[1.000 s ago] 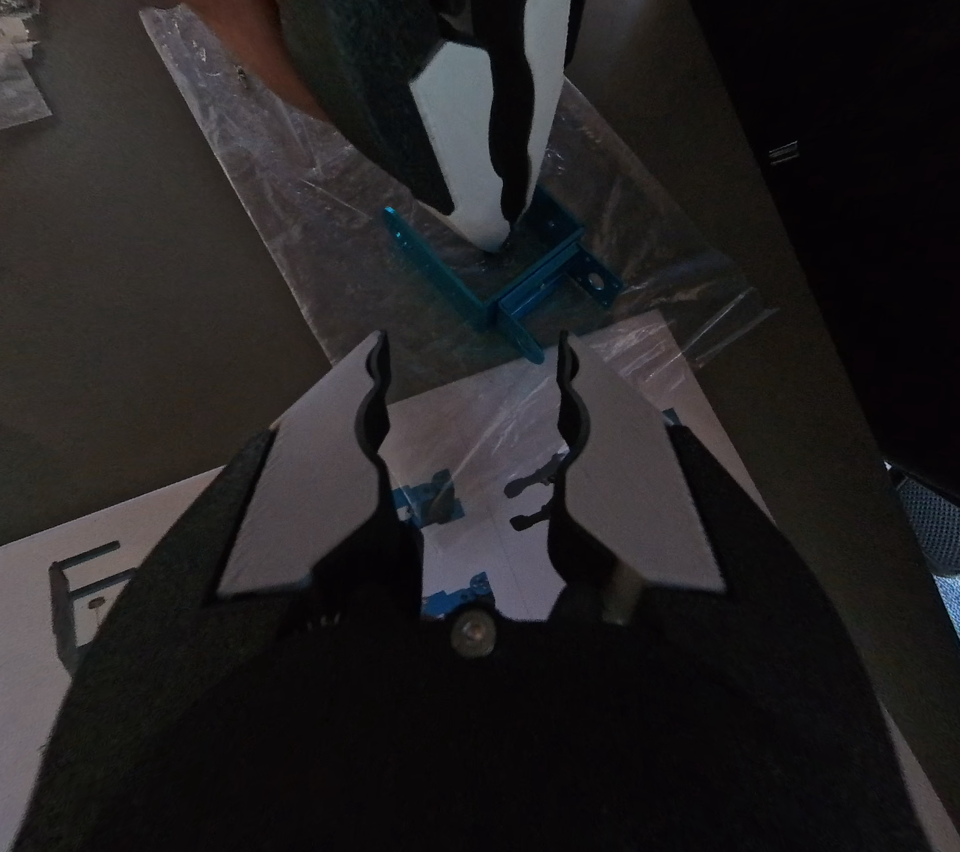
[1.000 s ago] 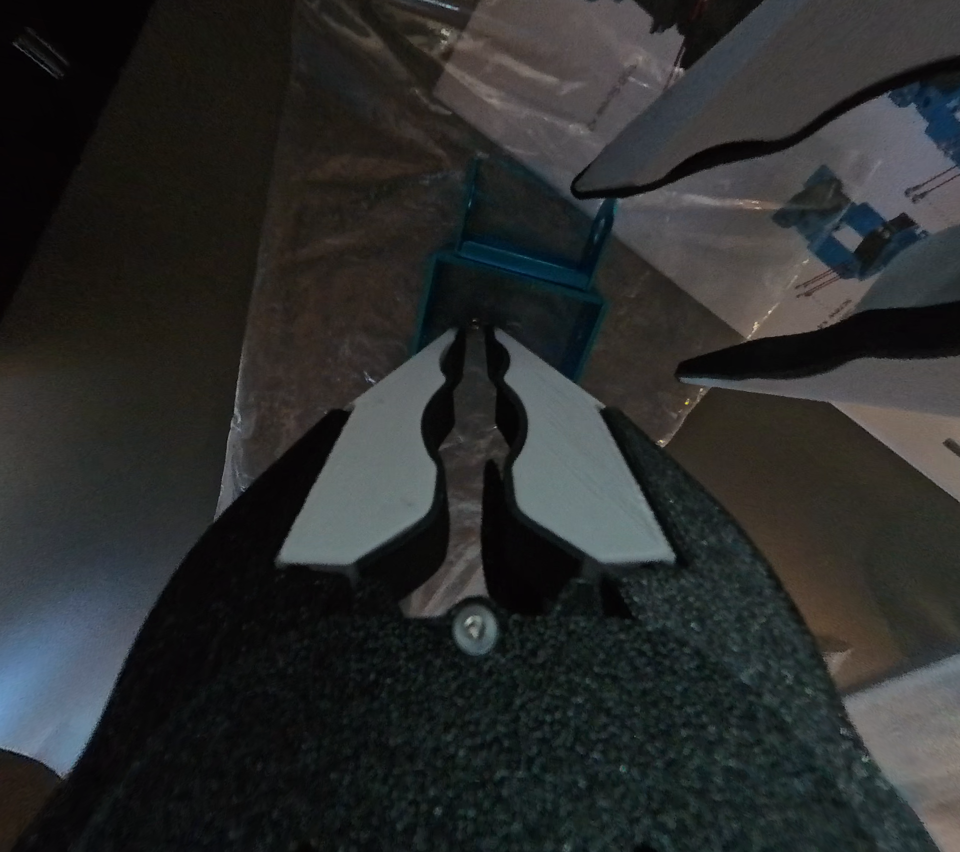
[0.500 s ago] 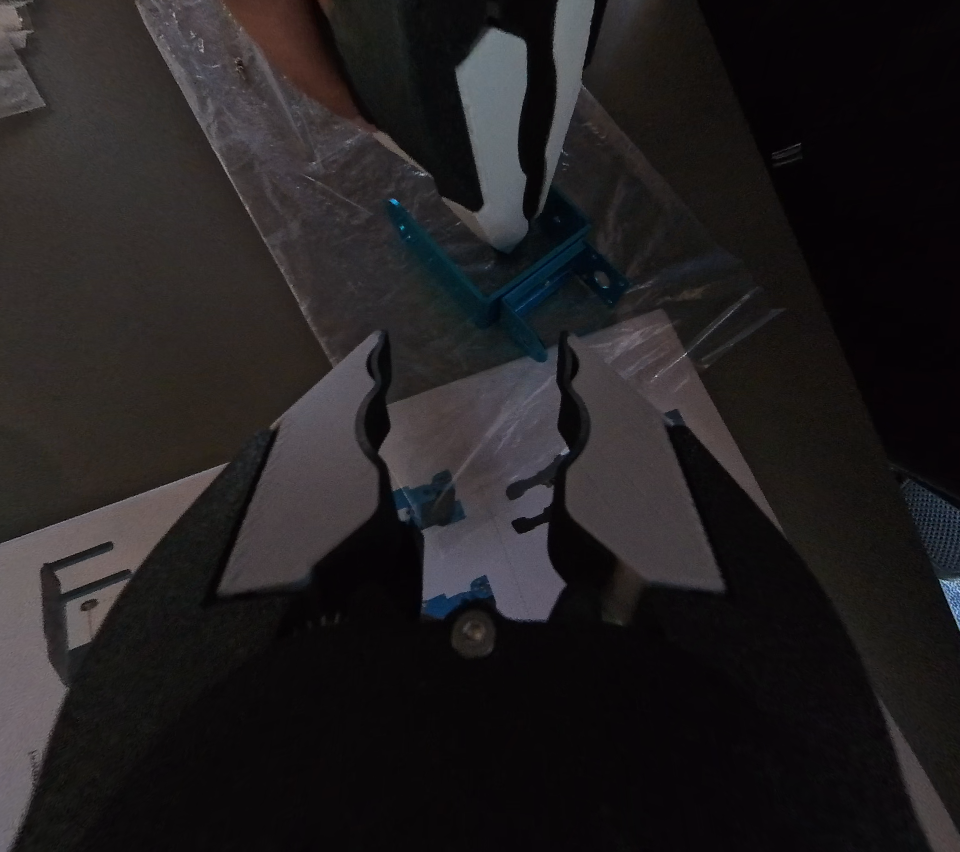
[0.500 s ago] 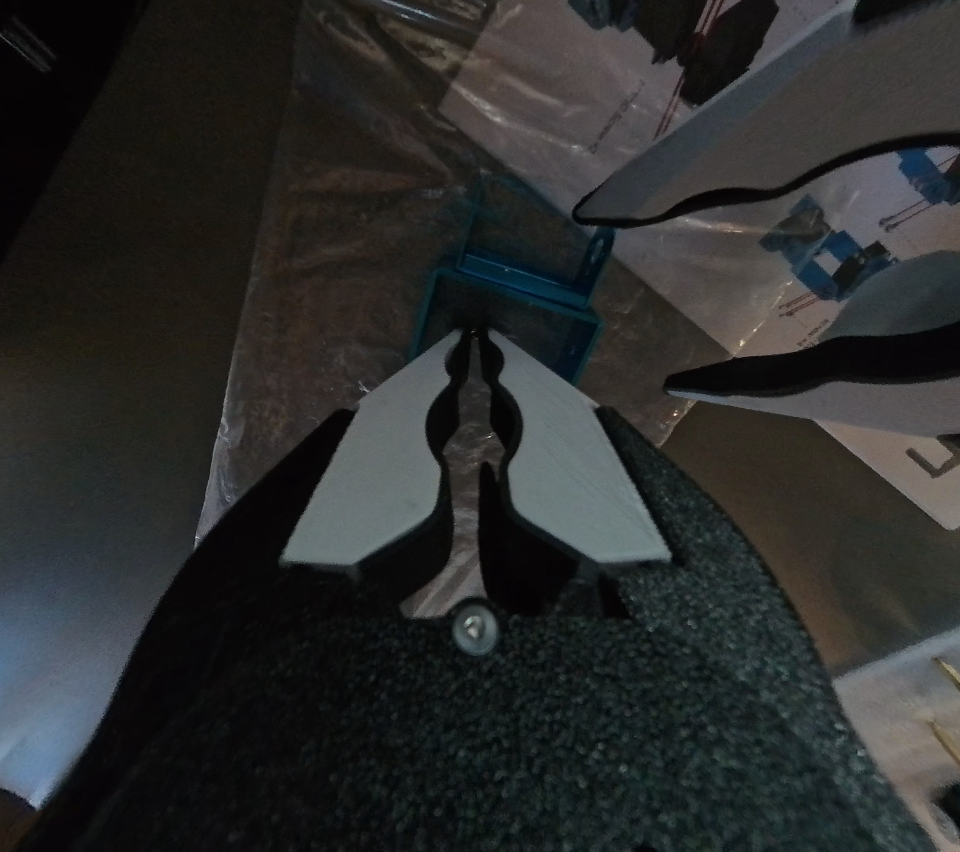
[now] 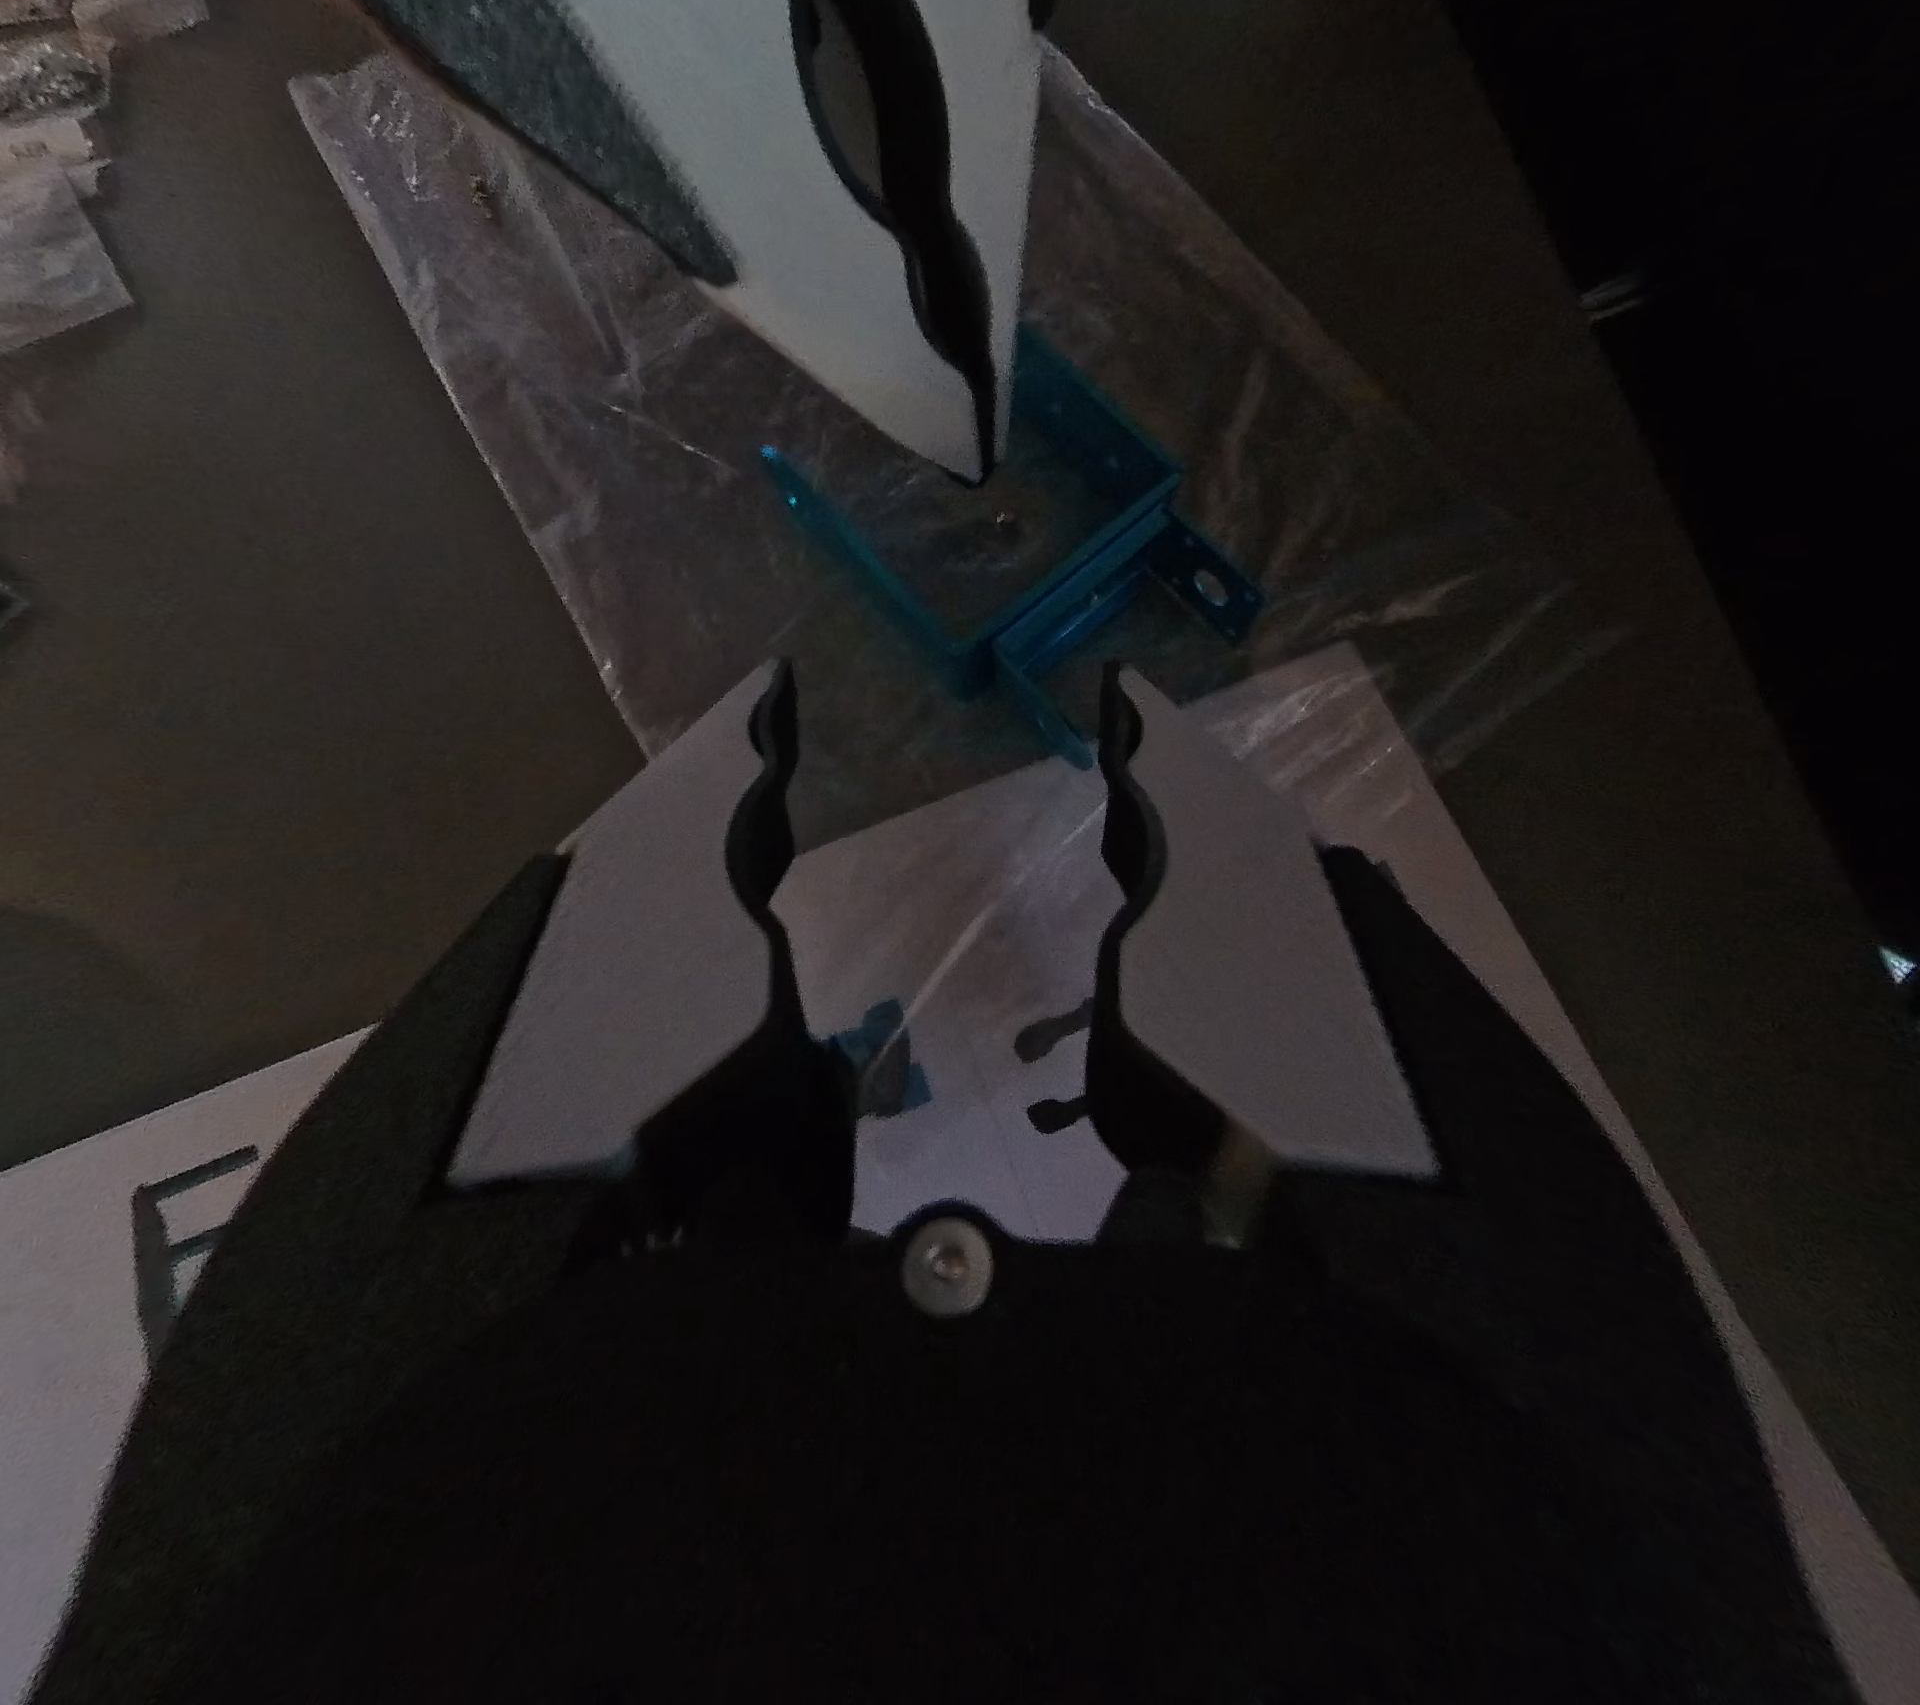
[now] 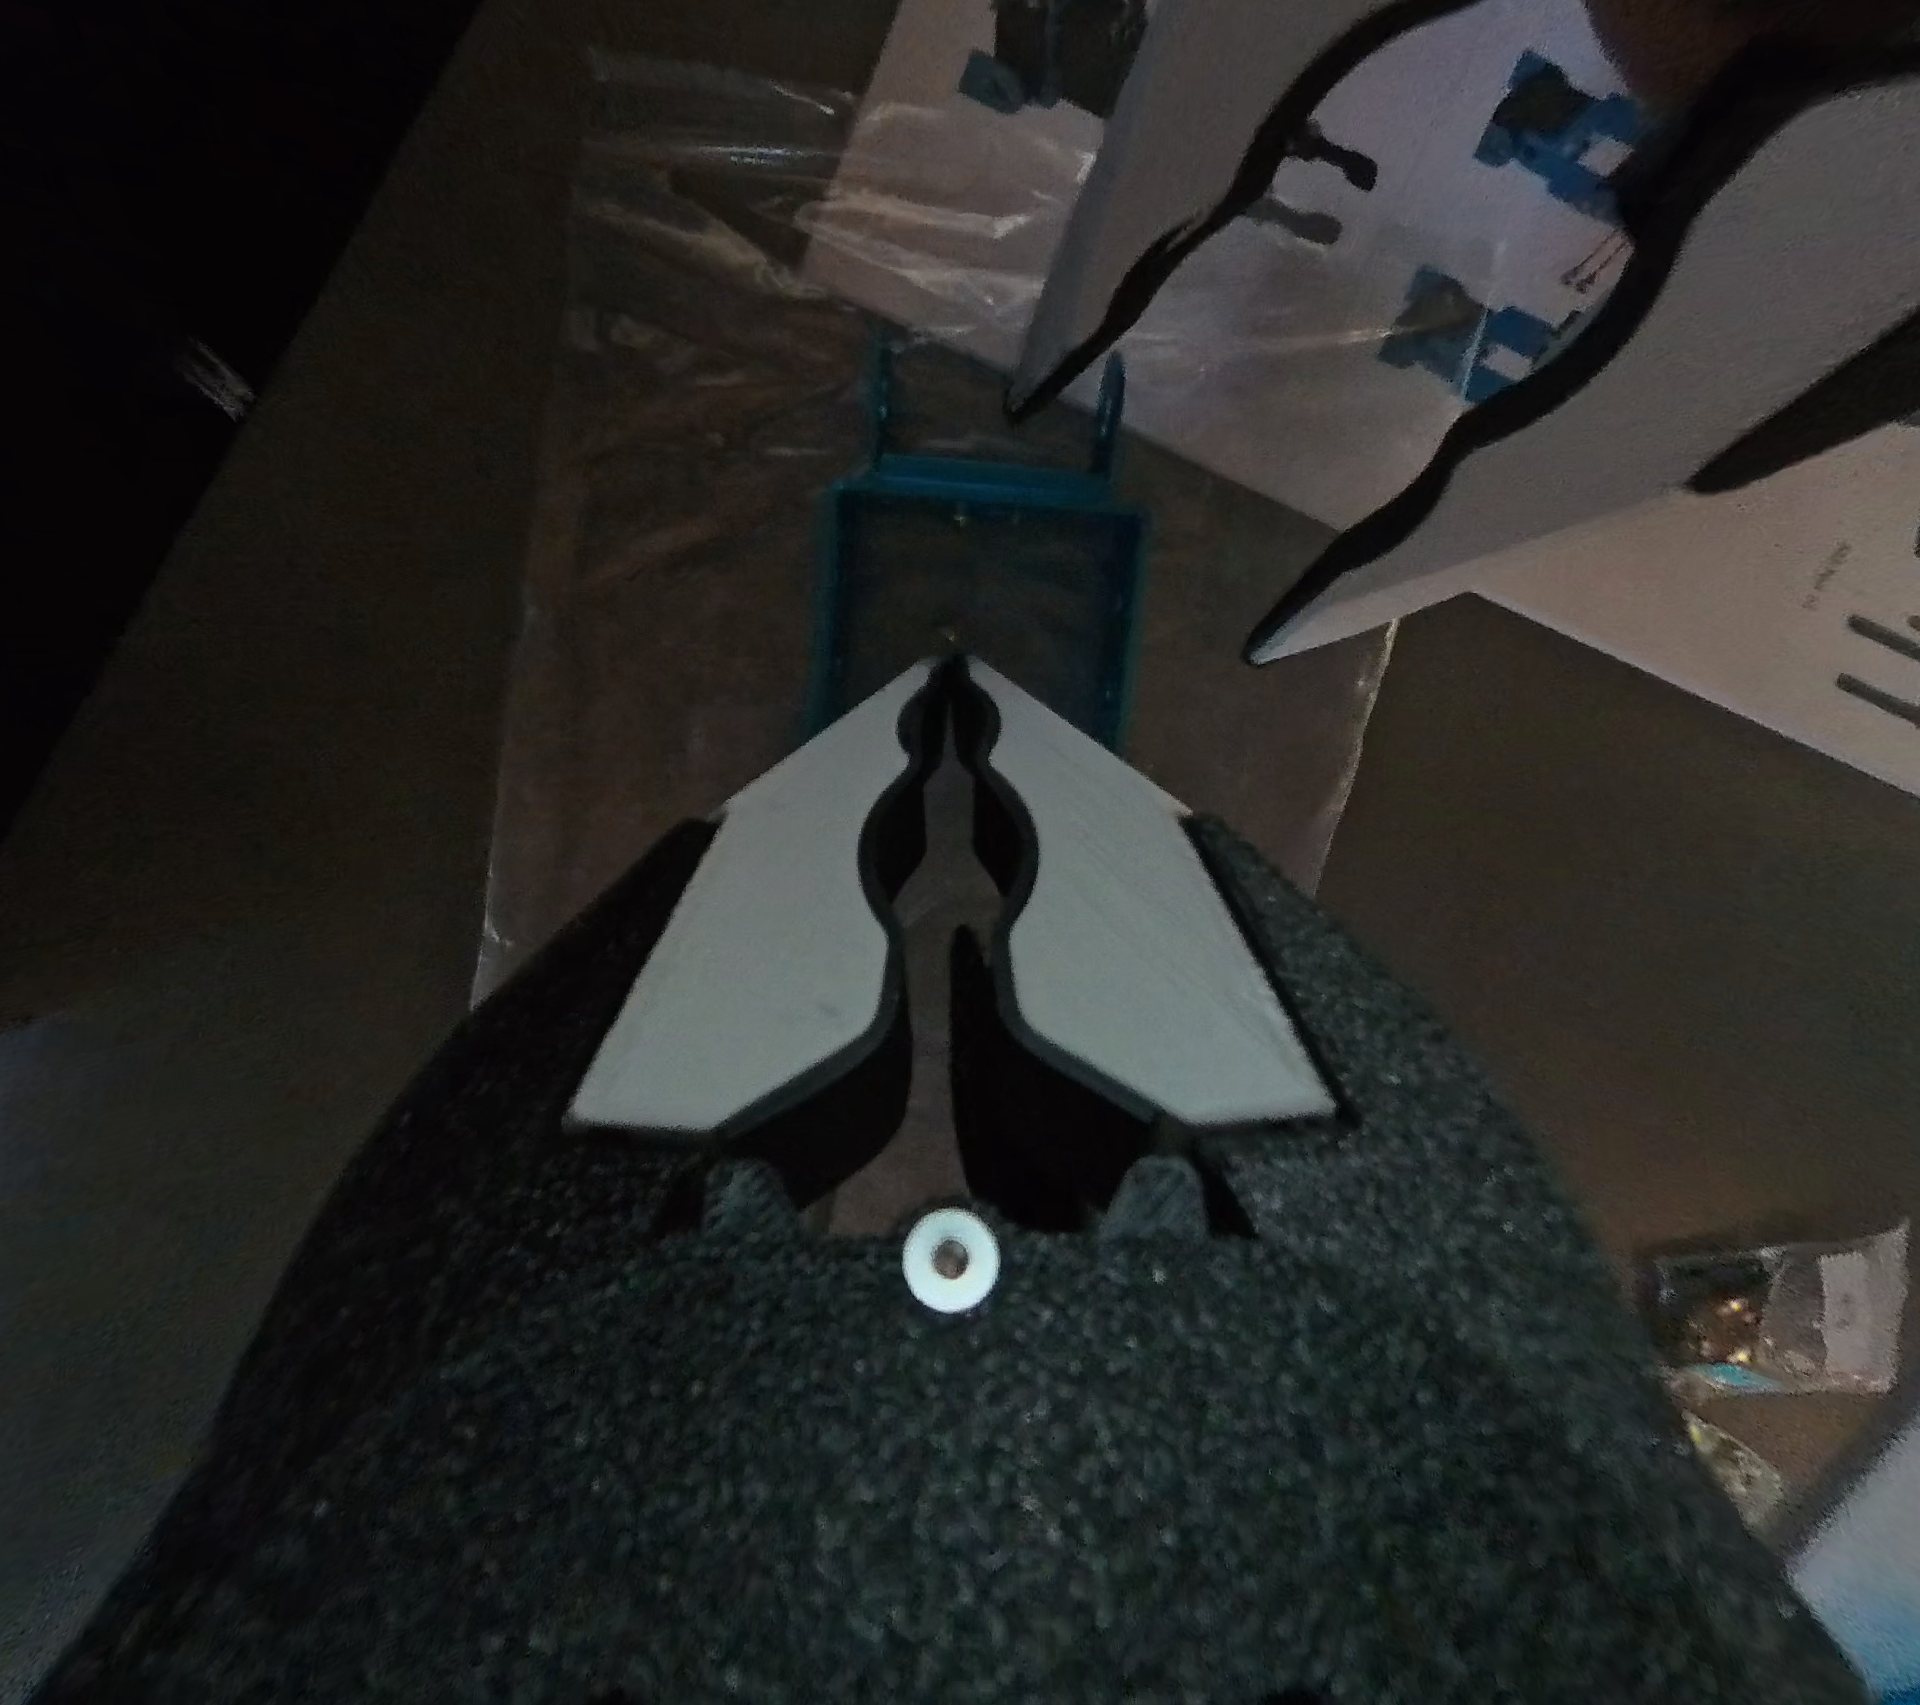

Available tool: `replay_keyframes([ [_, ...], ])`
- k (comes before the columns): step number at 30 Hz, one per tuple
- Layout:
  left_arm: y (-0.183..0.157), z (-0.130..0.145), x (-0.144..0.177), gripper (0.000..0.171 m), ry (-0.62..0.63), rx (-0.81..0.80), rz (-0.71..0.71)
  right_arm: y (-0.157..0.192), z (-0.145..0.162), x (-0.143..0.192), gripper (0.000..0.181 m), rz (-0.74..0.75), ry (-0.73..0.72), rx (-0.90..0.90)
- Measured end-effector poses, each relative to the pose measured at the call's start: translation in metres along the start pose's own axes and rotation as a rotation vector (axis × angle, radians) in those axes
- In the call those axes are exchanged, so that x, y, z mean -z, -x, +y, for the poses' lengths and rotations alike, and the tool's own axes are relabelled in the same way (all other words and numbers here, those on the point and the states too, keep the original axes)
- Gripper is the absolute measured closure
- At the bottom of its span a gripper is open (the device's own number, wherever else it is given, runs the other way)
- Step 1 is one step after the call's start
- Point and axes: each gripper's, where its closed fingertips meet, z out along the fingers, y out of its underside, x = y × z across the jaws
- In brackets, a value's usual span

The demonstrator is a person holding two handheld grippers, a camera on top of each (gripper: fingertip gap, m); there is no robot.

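- Left gripper (image 5: 945,689): jaws spread wide, holding nothing, hovering over a printed instruction sheet (image 5: 966,928) on the counter (image 5: 260,616).
- Just beyond: blue metal bracket (image 5: 1049,616) lying on a clear plastic bag (image 5: 623,325).
- Right gripper (image 6: 951,663): jaws pressed together, tips down inside the bracket's frame, beside a tiny screw (image 5: 1003,520).

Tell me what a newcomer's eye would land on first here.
The blue metal bracket stands out on the clear plastic bag, mid-table. The right gripper, fingers closed, points down into its frame. The left gripper hovers open nearby over a printed sheet.
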Motion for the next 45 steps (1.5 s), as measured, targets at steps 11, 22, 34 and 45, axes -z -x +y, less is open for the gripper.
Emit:
replay_keyframes([
  [11, 0.004, -0.002, 0.003, 0.114, -0.017, 0.023, -0.004, 0.0, 0.001, -0.011, 0.173, -0.017, 0.085, 0.03],
  [22, 0.002, -0.001, 0.0, 0.114, -0.01, 0.014, -0.004, 0.002, 0.0, -0.015, 0.18, -0.013, 0.089, 0.046],
  [34, 0.005, -0.005, -0.002, 0.121, -0.01, -0.025, -0.05, -0.01, -0.011, -0.004, 0.18, -0.054, -0.192, -0.402],
  [45, 0.002, -0.008, -0.006, 0.13, -0.016, -0.053, -0.061, -0.019, -0.017, -0.001, 0.179, -0.04, -0.428, -0.683],
])
